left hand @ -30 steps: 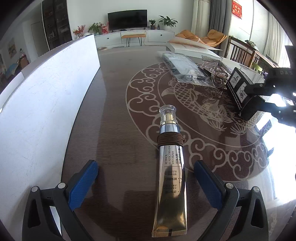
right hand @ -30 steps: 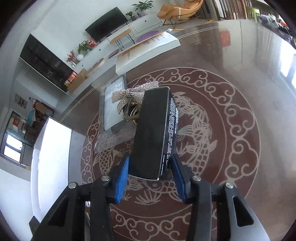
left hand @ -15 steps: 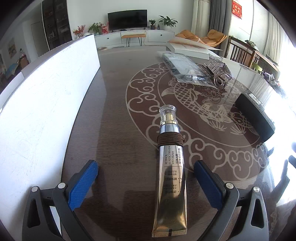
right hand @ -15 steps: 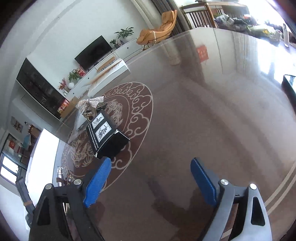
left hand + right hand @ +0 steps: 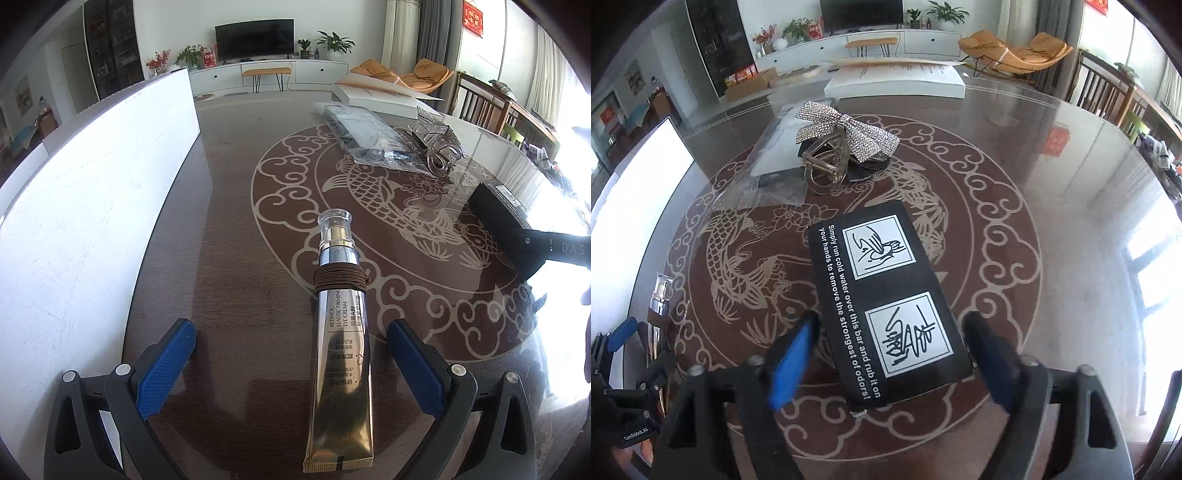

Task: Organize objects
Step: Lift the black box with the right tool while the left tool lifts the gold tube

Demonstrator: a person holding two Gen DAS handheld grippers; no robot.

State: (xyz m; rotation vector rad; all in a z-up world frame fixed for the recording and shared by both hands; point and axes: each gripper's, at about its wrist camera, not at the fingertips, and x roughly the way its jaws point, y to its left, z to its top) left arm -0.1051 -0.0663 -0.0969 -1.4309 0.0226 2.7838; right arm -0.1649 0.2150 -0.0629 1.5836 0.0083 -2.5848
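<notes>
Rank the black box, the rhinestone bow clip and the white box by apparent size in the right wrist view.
1. black box, though nearest the camera
2. white box and rhinestone bow clip: too alike to rank

Table [image 5: 236, 229]: dark wood under glass, with a pale fish-and-cloud roundel.
TV [image 5: 255, 38]: far wall, on a long white cabinet [image 5: 325, 68].
Plants [image 5: 334, 38]: on the cabinet, beside the TV.
Bench [image 5: 266, 73]: orange-topped, before the cabinet.
Lounge chairs [image 5: 1015, 50]: orange, far right.
Wooden chairs [image 5: 484, 105]: right, at the table's edge.
</notes>
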